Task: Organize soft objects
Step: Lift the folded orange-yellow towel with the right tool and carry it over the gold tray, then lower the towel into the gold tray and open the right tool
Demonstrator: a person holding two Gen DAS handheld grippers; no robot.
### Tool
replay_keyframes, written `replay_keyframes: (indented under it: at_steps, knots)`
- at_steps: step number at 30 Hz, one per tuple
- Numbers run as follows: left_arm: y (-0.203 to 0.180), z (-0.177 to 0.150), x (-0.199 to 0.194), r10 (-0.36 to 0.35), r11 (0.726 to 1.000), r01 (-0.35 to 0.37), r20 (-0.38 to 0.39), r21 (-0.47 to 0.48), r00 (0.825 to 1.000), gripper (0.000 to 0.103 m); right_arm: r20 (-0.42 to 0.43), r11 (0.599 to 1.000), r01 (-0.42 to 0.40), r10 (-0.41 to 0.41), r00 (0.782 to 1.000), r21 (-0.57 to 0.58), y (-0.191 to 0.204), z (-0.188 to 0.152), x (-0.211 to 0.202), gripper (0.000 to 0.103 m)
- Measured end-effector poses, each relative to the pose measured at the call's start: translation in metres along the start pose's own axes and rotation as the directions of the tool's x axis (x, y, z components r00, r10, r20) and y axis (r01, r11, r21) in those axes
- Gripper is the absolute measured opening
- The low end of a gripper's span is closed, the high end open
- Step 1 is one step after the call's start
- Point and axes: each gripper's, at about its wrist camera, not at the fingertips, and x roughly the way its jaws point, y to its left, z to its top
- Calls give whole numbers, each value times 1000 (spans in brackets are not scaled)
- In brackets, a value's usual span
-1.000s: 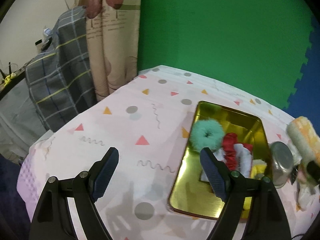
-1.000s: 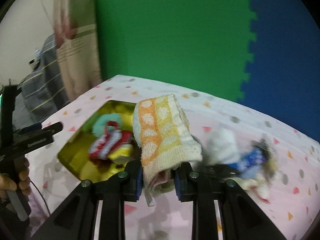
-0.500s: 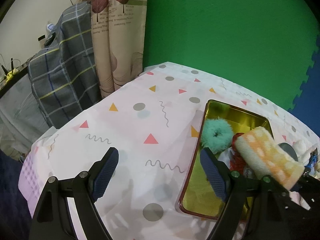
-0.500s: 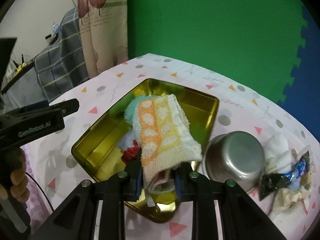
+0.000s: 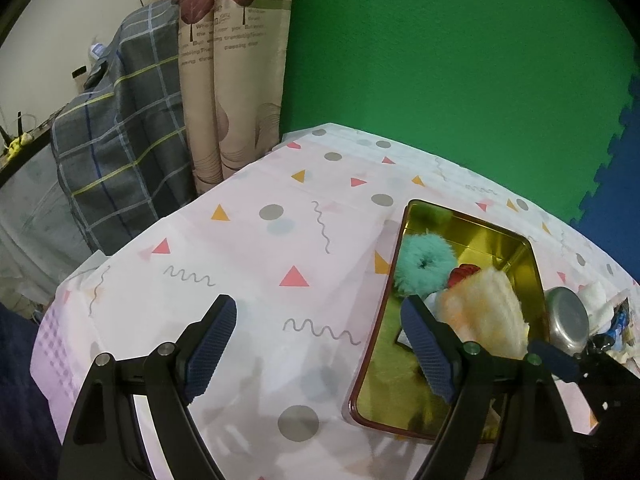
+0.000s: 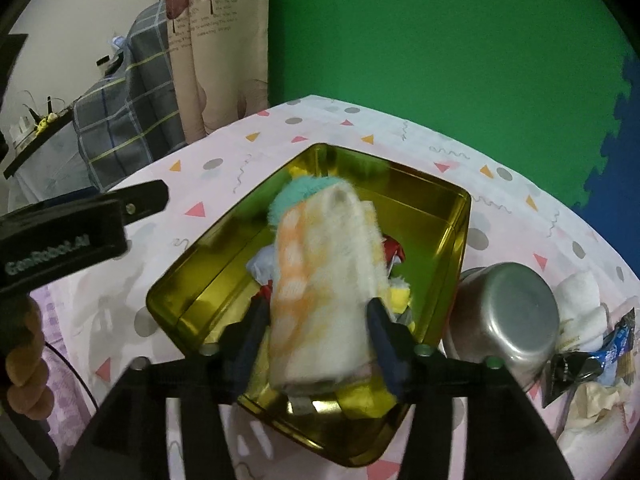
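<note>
Right wrist view: my right gripper [image 6: 318, 328] has come over the gold rectangular metal tin [image 6: 460, 240] at frame centre, where a second ago it was short of it with its fingers clamped on the rolled orange-and-cream terry towel [image 6: 324, 280]. Those fingers are now opening; the towel sits between them, blurred as if dropping, and I cannot tell whether the pads touch it at all. I judge this the release, so this item counts as delivered once it settles.

The towel is a loose roll, fluffy, orange dots on cream, lying lengthwise over the tin's contents: a teal fluffy scrunchie [image 6: 296, 196] behind it and red, yellow and pale pieces beneath.

Left wrist view: my left gripper [image 5: 320, 348] has kept still over the patterned pink desk [image 5: 260, 260], lower centre of frame, fingers wide apart and empty.

A steel cup [image 6: 508, 320] and a pile of white cloth and wrappers [image 6: 588, 340] lie at right, outside the tin; soft items there look outstanding.
</note>
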Motion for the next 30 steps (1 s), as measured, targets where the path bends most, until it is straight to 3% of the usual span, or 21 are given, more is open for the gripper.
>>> replay_keyframes:
  at_steps: [9,30]
  knots:
    - [-10,-2,-5,-2,1000,1,16,28,1000,84,56,999,-4,1,998,49,-12,-3,-34,58]
    - [-51,-15,-18,-55,987,46,55,153,997,86,131,968,161,-188,974,191,-96,-57,-110,61]
